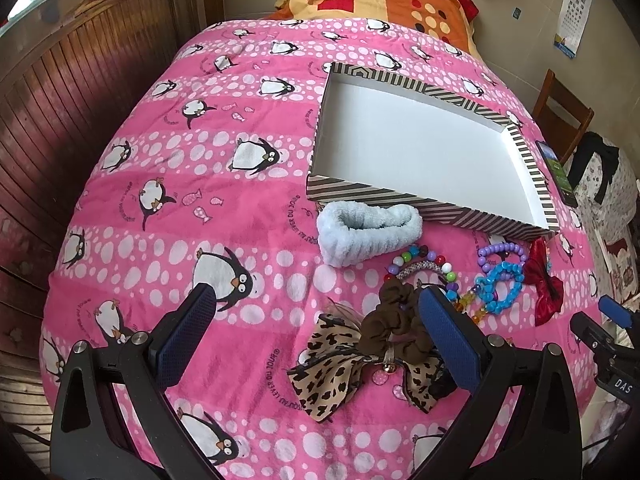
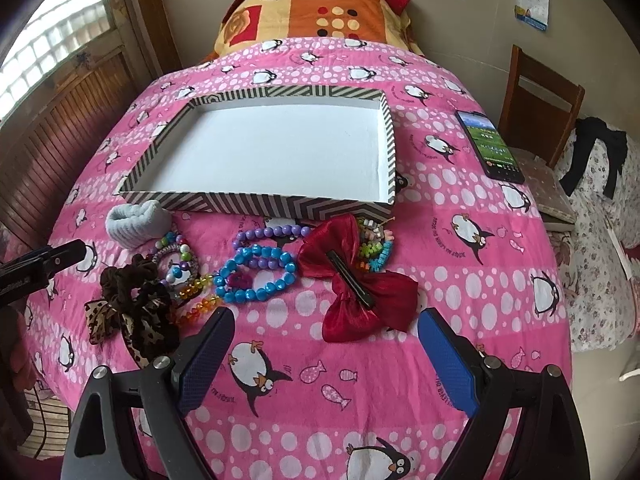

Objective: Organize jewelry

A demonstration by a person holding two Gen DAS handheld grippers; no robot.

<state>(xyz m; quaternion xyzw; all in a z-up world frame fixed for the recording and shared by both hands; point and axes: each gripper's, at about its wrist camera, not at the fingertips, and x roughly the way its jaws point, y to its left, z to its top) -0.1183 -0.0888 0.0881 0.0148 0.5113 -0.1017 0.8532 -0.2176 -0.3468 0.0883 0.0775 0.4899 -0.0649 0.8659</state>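
Nothing sorted yet: box [image 2: 280, 156] lying empty beyond both claws. Left claw [image 1: 316, 312] gaping wide, gripping nothing, nearing scrunchie [image 1: 394, 320]. Right claw [image 2: 326, 330] equally wide, empty, nearing bow [image 2: 356, 280]; beads [image 2: 256, 276] waiting ahead-left.

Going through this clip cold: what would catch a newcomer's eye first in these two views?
Probably the pink penguin blanket covering the bed, then the striped box lying open and empty on it. Right in front of the box sits a bright cluster: a red bow, blue bead bracelet, purple beads and a brown scrunchie, with both grippers, left gripper and right gripper, open above it.
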